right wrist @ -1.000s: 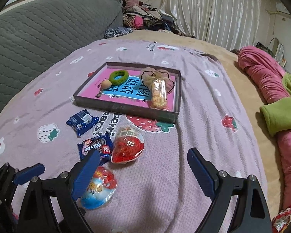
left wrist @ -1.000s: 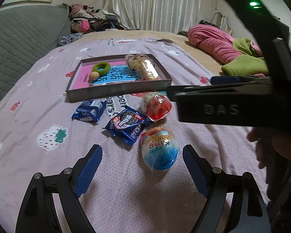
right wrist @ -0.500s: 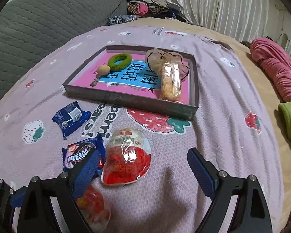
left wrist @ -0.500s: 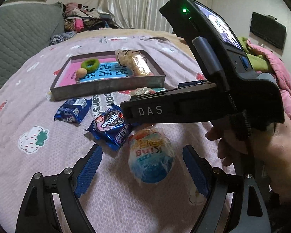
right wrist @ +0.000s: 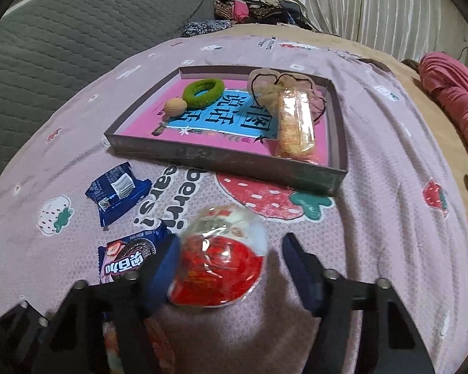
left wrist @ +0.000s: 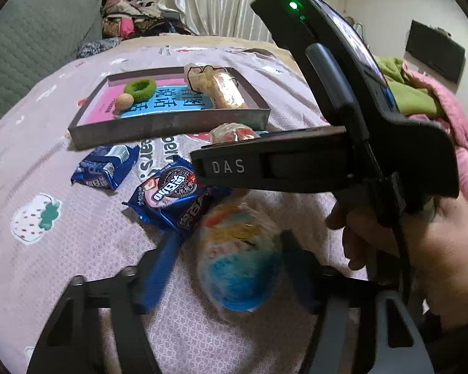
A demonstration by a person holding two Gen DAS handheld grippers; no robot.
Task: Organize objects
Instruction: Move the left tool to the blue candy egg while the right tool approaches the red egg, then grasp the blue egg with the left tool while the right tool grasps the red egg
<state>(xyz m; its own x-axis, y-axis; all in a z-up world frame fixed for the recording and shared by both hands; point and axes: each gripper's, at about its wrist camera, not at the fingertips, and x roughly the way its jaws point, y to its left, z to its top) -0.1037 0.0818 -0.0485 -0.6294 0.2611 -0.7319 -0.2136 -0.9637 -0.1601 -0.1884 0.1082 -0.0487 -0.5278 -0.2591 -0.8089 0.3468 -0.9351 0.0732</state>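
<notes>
Closing, angled down: left hand-held gripper [left wrist: 231, 265] around blue egg [left wrist: 238, 260]; right hand-held gripper [right wrist: 231, 268] around red egg [right wrist: 220, 257].

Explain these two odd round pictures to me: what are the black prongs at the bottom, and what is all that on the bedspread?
No robot: a person's hand holds a two-fingered claw, one per hand, each carrying a wide-angle camera looking along its fingers. One picture is from the left claw, closing around a blue wrapped egg. The other is from the right claw, closing around a red wrapped egg. Neither clearly grips yet. On the pink bedspread lie two blue biscuit packets and a shallow box holding a green hair tie and a wafer packet.
</notes>
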